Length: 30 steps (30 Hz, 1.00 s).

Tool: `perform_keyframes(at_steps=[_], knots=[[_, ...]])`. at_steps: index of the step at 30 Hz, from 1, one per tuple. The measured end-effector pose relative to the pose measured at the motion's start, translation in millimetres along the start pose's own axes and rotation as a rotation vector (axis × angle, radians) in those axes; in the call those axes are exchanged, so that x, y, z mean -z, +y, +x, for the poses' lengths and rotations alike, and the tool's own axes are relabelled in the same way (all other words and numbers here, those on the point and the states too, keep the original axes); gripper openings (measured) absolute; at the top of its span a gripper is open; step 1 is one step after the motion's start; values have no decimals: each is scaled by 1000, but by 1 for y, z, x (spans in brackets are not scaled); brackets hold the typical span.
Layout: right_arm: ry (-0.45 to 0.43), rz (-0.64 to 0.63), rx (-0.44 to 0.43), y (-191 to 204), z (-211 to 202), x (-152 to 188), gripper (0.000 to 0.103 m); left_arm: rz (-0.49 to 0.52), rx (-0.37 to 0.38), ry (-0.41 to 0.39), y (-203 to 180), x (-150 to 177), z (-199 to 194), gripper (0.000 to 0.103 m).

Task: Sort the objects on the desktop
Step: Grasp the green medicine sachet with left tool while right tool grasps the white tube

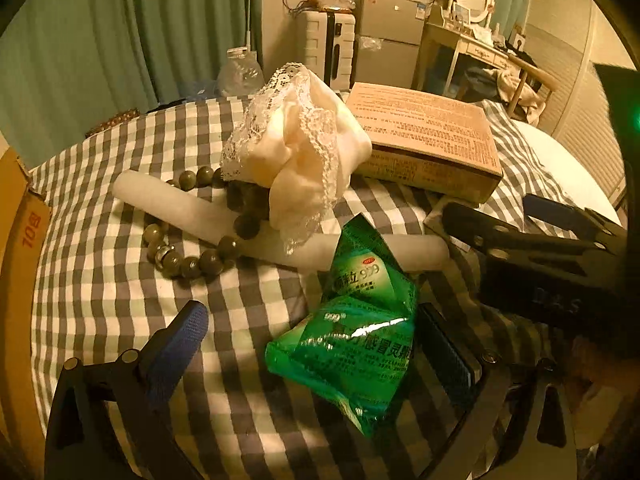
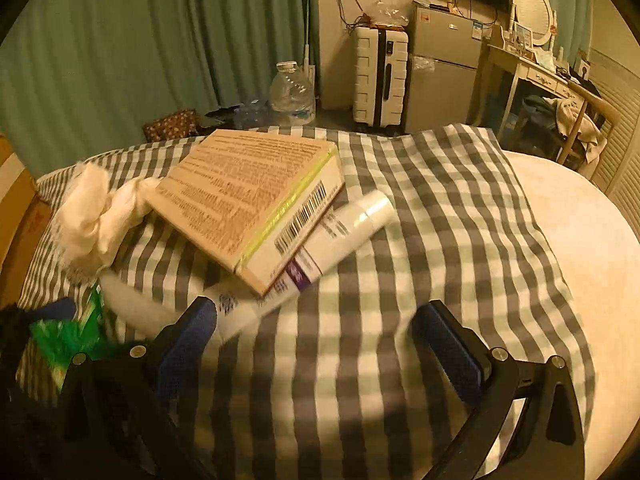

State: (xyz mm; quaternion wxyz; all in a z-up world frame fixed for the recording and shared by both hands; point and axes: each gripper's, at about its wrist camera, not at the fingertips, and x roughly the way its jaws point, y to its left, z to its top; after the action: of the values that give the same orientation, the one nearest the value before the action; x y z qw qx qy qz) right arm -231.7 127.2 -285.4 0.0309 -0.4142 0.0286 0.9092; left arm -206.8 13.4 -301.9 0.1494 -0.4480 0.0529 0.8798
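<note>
Both jaws stood wide, gripping nothing: left gripper (image 1: 316, 344) around the green sachet (image 1: 352, 336), right gripper (image 2: 316, 340) near the tube (image 2: 320, 248). Beads (image 1: 188, 256), cloth (image 1: 300, 148), box (image 2: 248, 200) remained heaped, unsorted.

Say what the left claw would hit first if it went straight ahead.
Probably the green packet: it already lies between the open left claw fingers, against the right one. Beyond it comes the white roll; depth is unclear.

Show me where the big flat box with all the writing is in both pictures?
Left wrist view: the printed cardboard box lies upper right, behind the lacy white cloth.
Right wrist view: the same box sits centre left, propped on a white tube.
Shared landmark: the white suitcase.
</note>
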Motion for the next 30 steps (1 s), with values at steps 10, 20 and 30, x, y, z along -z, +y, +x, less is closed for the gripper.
perform_keyframes(at_steps=[10, 20, 30], knots=[[8, -70, 79, 36, 17, -7, 101, -24, -39, -51, 7, 2, -5, 68], [31, -36, 99, 25, -6, 0, 8, -11, -19, -57, 14, 3, -31, 29], [30, 9, 61, 4, -54, 17, 3, -1, -24, -125, 13, 7, -87, 29]])
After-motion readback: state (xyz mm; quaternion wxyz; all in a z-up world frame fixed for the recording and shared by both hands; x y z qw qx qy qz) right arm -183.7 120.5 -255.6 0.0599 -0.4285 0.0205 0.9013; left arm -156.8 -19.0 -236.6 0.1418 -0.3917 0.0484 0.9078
